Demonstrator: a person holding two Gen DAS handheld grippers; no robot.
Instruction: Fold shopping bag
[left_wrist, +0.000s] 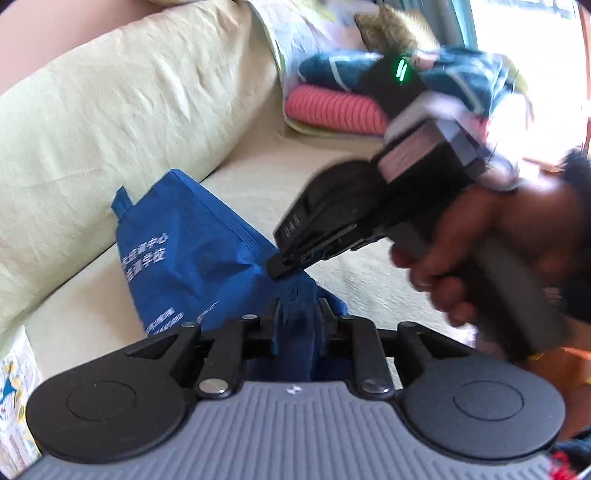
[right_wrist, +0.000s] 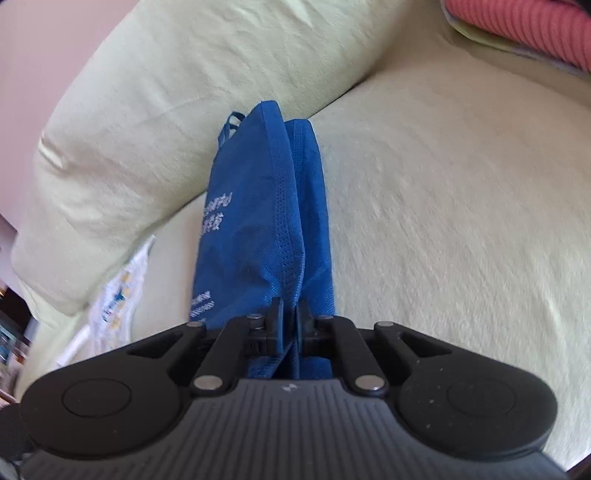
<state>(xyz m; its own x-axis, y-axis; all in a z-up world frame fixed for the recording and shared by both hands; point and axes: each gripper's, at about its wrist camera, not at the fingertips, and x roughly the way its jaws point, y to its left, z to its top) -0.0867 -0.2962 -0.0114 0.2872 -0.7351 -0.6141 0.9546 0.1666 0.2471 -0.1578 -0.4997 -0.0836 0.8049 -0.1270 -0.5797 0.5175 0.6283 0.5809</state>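
A blue shopping bag (right_wrist: 258, 206), folded lengthwise into a narrow strip, lies on a pale green sofa seat (right_wrist: 443, 221), its far end with a small handle loop touching the back cushion (right_wrist: 184, 92). The right hand-held gripper (right_wrist: 290, 314) has its jaws pressed together on the bag's near end, pinching the doubled layers along the stitched edge. In the left wrist view the left hand-held gripper (left_wrist: 297, 314) sits at the same near end with its jaws partly spread; blue fabric lies between them, but whether the pads press on it cannot be told. The right tool, gripped by a person's hand (left_wrist: 480, 258), crosses that view from the right, its tip touching the fabric just ahead of the left jaws.

The bag looks like thin non-woven cloth: light, limp and slightly springy, likely to bow open where it is not pinned and to slide easily over the sofa cover. The stitched seam and the stacked corners of the near end seem the firmest places to take hold, since a pinch there catches every layer together. A pink knitted cushion (left_wrist: 332, 110) rests well apart at the sofa's far side.
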